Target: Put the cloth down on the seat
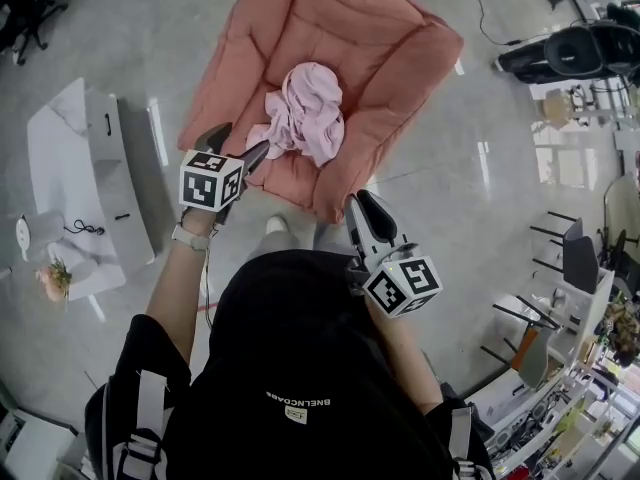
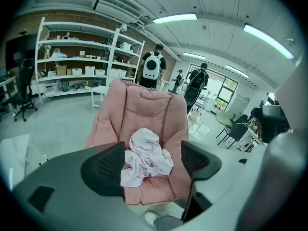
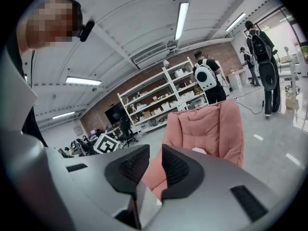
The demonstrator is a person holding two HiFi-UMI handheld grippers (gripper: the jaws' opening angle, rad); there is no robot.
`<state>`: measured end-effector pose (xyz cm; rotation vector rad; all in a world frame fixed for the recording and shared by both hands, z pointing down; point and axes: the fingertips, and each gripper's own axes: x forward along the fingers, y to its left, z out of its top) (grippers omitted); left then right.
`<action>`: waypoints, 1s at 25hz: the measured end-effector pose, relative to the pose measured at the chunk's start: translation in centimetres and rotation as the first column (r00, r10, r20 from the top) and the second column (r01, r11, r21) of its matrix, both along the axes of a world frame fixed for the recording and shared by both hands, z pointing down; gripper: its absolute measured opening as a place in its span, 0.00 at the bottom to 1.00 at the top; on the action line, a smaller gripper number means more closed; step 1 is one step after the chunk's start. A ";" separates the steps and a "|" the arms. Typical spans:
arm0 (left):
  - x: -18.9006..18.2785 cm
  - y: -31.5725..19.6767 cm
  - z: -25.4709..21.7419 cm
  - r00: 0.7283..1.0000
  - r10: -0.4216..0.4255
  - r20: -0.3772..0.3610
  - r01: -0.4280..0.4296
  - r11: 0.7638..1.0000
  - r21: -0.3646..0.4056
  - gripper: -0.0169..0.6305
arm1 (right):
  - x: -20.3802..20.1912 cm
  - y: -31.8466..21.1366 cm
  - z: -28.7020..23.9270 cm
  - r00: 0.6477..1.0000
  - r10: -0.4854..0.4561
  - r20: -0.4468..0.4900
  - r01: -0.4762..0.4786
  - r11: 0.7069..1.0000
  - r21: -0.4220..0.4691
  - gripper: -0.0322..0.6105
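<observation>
As the cloth (image 1: 305, 113) is seen lying crumpled on the seat (image 1: 290, 176), placement is judged done | left tool (image 1: 242, 140) held spread, empty, at seat's front | right tool (image 1: 365, 208) held narrowly parted, empty | only withdrawal judged left

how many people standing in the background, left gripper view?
3. Person with a white backpack just behind the pink chair; small distant person to its right; person with a dark backpack further right. The chair may hide others.
</observation>
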<state>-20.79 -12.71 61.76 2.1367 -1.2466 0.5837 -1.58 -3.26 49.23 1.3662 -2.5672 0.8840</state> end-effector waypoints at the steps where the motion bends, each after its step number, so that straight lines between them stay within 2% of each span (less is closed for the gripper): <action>1: -0.3 0.4 -1.3 1.000 -0.004 -0.005 0.004 1.000 0.016 0.61 | -0.6 0.1 -0.5 1.000 -0.016 -0.002 0.016 1.000 0.014 0.20; 7: -0.9 3.7 -7.6 1.000 -0.011 -0.014 0.012 0.995 0.098 0.61 | -3.8 1.0 -2.5 0.993 -0.104 -0.062 0.110 0.989 0.098 0.20; 15: -1.6 7.1 -12.8 0.998 -0.063 0.009 0.060 0.980 0.192 0.60 | -8.0 1.0 -4.8 0.971 -0.238 -0.030 0.240 0.961 0.139 0.20; 20: -2.4 10.4 -16.5 0.993 -0.116 -0.013 0.115 0.960 0.254 0.60 | -10.2 2.4 -6.3 0.948 -0.318 -0.020 0.317 0.934 0.165 0.20; 25: -3.0 12.7 -19.1 0.983 -0.182 -0.018 0.179 0.931 0.318 0.57 | -11.8 3.4 -8.0 0.914 -0.404 -0.012 0.398 0.893 0.209 0.20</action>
